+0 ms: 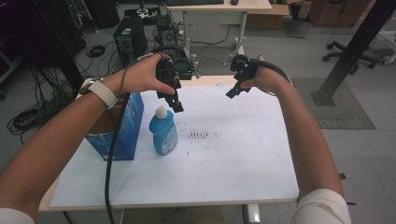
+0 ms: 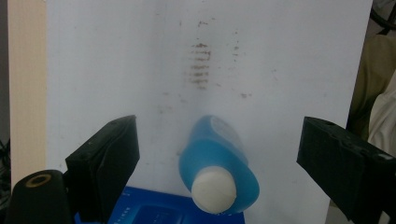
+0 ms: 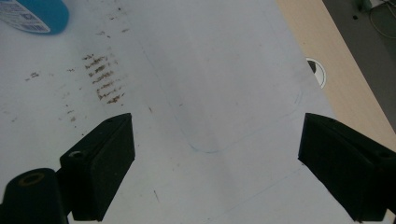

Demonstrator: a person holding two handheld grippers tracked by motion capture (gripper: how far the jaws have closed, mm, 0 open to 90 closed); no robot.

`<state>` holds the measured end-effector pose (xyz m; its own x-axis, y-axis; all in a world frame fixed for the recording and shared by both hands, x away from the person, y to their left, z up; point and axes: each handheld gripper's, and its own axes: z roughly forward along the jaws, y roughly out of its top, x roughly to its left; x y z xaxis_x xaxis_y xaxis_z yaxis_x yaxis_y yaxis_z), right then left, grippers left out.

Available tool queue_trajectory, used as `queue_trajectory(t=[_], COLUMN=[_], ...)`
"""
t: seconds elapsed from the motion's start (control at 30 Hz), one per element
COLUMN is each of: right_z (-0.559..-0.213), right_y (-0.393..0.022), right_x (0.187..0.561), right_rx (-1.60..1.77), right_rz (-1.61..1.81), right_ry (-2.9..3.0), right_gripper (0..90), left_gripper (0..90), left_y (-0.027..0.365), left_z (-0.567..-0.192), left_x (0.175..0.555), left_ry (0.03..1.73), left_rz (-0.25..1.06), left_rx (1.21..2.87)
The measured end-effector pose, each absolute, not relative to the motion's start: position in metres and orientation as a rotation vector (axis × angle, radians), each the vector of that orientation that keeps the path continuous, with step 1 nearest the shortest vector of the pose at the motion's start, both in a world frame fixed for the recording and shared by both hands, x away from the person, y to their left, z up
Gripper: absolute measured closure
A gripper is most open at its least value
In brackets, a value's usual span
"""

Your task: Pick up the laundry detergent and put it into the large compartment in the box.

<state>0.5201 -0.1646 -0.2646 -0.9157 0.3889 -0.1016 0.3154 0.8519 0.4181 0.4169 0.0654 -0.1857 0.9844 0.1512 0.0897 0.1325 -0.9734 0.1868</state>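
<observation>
The left claw (image 1: 176,103), jaws apart and empty, hangs just above the upright blue bottle (image 1: 164,132); the right claw (image 1: 236,88), also apart, hangs farther off.

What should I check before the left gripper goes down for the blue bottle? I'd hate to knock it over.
1. Left gripper open: ok, jaws stand wide apart with nothing between the pads.
2. Blue bottle upright: ok, standing on the white table, white cap on top.
3. Bottle centred between the jaws: ok in the left gripper view, slightly nearer the left jaw.
4. Room beside the bottle: cannot tell; the blue box stands close on one side.
5. Right gripper out of the way: ok, open and held above the bare far side of the table.
</observation>
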Motion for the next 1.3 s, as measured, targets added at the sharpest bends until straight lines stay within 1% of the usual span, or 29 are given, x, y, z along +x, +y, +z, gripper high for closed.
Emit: queue_trajectory(t=[0.33, 0.43, 0.87, 1.03, 1.1, 1.3], right_z=[-0.263, -0.262, -0.262, -0.262, -0.261, -0.262], right_y=[-0.165, -0.164, -0.163, -0.163, -0.163, -0.162], right_x=[0.518, 0.518, 0.518, 0.517, 0.516, 0.517], right_rx=[0.545, 0.545, 0.532, 0.533, 0.533, 0.528], right_rz=[0.600, 0.608, 0.598, 0.599, 0.599, 0.595], right_ry=[2.838, 2.834, 2.836, 2.831, 2.832, 2.835], right_gripper=[10.8, 10.8, 10.8, 10.8, 10.8, 10.7], left_gripper=[10.6, 10.1, 9.7, 9.8, 9.7, 10.0], left_y=[0.066, 0.068, 0.073, 0.075, 0.077, 0.079], left_z=[-0.182, -0.178, -0.169, -0.165, -0.162, -0.157], left_x=[0.415, 0.414, 0.411, 0.410, 0.410, 0.409], left_ry=[0.266, 0.318, 0.441, 0.513, 0.568, 0.645], left_rz=[0.177, 0.194, 0.232, 0.238, 0.249, 0.267], left_rx=[2.948, 2.941, 2.908, 2.902, 2.880, 2.881])
